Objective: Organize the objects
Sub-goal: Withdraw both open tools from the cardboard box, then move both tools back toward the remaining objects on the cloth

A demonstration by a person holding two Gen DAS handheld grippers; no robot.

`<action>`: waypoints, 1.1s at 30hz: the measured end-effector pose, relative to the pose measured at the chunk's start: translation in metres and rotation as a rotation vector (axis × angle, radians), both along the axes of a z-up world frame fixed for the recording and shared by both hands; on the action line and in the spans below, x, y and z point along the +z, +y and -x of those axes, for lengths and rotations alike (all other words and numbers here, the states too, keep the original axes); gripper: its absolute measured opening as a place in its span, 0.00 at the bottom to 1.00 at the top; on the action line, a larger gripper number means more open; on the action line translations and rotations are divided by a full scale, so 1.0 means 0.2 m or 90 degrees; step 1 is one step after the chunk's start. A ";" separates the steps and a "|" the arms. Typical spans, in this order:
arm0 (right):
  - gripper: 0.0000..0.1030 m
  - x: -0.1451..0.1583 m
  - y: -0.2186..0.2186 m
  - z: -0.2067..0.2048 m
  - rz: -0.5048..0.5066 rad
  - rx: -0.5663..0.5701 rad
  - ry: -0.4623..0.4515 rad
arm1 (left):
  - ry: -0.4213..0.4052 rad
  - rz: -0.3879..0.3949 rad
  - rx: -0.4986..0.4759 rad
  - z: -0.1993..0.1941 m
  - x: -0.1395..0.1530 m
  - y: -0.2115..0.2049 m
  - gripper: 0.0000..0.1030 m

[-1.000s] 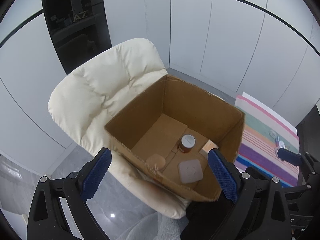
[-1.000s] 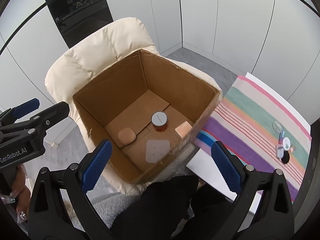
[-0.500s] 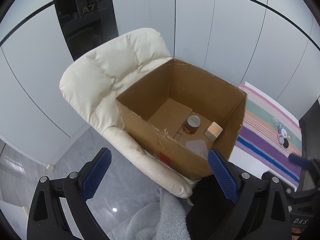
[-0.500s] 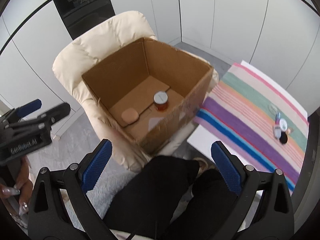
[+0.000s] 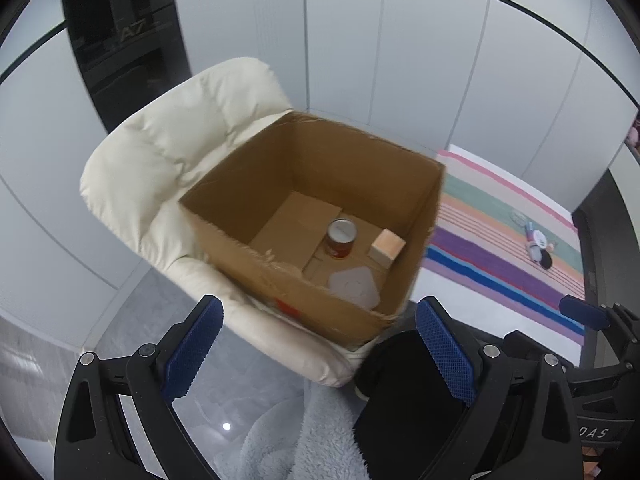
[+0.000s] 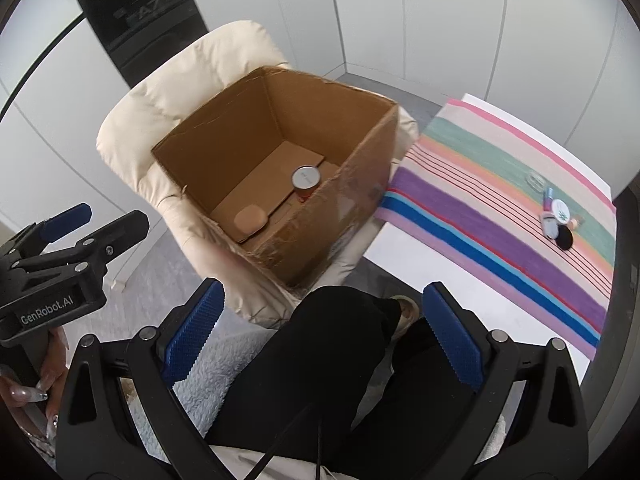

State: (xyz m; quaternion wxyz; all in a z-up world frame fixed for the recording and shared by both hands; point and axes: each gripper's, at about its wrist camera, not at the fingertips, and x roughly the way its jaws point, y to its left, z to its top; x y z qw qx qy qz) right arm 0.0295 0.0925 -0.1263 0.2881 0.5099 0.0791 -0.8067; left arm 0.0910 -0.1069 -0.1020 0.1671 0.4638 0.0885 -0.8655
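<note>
Left wrist view: left gripper point(image 5: 316, 344) empty, jaws wide apart, blue pads point(image 5: 192, 354) both visible, hanging above the grey floor point(image 5: 132, 320) in front of the chair. Open cardboard box point(image 5: 280, 268) sits on the seat of a cream padded armchair point(image 5: 180, 128). Inside on the box floor: an upright amber jar with silver lid point(image 5: 341, 238), a peach block point(image 5: 387, 247) just right of the jar against the right wall, a flat grey rounded-square pad point(image 5: 354, 285) near the front wall. To the right of the box, a striped cloth point(image 5: 500, 240) on a white table, with a small cluster of toiletries point(image 5: 538, 246) on it, too small to name singly. The right gripper's blue fingertip point(image 5: 582, 316) pokes in at the right edge. Person's black-clad leg point(image 5: 400, 392) and fluffy pale-blue fabric point(image 5: 280, 440) at the bottom.

Right wrist view: right gripper point(image 6: 320, 338) empty, jaws spread wide, held over the person's leg. Box on the armchair ahead-left; jar visible, plus a peach rounded pad point(image 6: 250, 219) near the front-left corner; block and grey pad hidden by the box wall. Left gripper at left edge, marked "GenRobot.AI", held by a hand point(image 6: 34, 390) with long nails. Toiletries on the striped cloth, well apart from the box.
</note>
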 end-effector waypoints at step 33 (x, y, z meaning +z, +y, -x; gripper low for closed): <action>0.98 -0.09 1.24 0.15 -0.030 -0.354 -0.008 | -0.036 -0.019 -0.270 0.52 -0.07 0.95 0.95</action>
